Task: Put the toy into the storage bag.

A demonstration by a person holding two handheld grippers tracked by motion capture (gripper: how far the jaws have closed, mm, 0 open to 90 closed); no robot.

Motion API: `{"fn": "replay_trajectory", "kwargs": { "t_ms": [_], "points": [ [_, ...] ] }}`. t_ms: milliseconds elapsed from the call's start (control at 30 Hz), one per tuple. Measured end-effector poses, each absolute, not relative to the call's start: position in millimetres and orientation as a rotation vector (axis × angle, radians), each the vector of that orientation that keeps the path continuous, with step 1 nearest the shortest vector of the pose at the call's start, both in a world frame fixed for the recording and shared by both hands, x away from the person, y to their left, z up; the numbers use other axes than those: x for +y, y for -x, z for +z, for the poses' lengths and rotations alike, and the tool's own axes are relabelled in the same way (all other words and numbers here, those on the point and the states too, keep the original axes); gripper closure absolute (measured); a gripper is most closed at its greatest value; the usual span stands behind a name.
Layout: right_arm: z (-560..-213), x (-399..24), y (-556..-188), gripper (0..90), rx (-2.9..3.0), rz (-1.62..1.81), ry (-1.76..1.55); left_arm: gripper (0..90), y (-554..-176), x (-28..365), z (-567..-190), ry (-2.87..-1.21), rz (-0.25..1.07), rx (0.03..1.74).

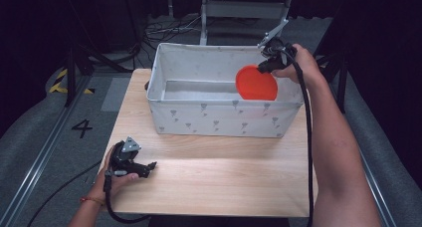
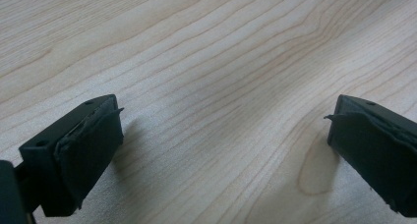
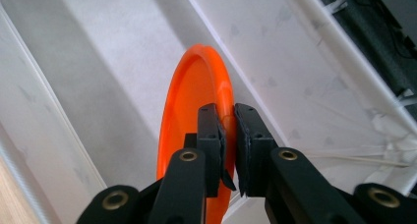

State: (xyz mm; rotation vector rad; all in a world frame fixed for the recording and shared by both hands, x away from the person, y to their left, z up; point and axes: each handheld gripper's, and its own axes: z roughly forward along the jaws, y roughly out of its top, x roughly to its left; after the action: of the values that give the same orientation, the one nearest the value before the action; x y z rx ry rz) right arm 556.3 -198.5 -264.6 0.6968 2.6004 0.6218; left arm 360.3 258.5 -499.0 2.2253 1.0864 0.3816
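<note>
Down at the lower left of the high view, the left gripper (image 1: 149, 166) rests on the wooden table (image 1: 224, 177), its jaws spread wide over bare wood in its own view. Toward the upper right, the right gripper (image 1: 263, 66) pinches the rim of an orange plate (image 1: 256, 83), held on edge inside the white fabric bin (image 1: 224, 120); the right gripper view shows the rim (image 3: 227, 118) clamped between the black pads (image 3: 212, 130).

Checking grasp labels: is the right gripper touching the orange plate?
Touching. In the right gripper view the right gripper has both jaws closed on the orange plate rim.
</note>
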Motion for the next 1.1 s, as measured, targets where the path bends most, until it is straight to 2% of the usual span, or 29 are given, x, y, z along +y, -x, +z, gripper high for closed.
{"fn": "replay_trajectory", "kwargs": {
  "t_ms": [500,1100],
  "points": [
    [-309.9,-198.6,-551.9,82.1,2.724,0.523,-0.666,0.5,-360.4,258.5,-499.0,-2.226,0.382,1.086],
    [-316.0,-201.3,-545.2,79.8,2.808,0.470,-0.690,0.5,-360.4,258.5,-499.0,-2.225,0.381,1.087]
  ]
}}
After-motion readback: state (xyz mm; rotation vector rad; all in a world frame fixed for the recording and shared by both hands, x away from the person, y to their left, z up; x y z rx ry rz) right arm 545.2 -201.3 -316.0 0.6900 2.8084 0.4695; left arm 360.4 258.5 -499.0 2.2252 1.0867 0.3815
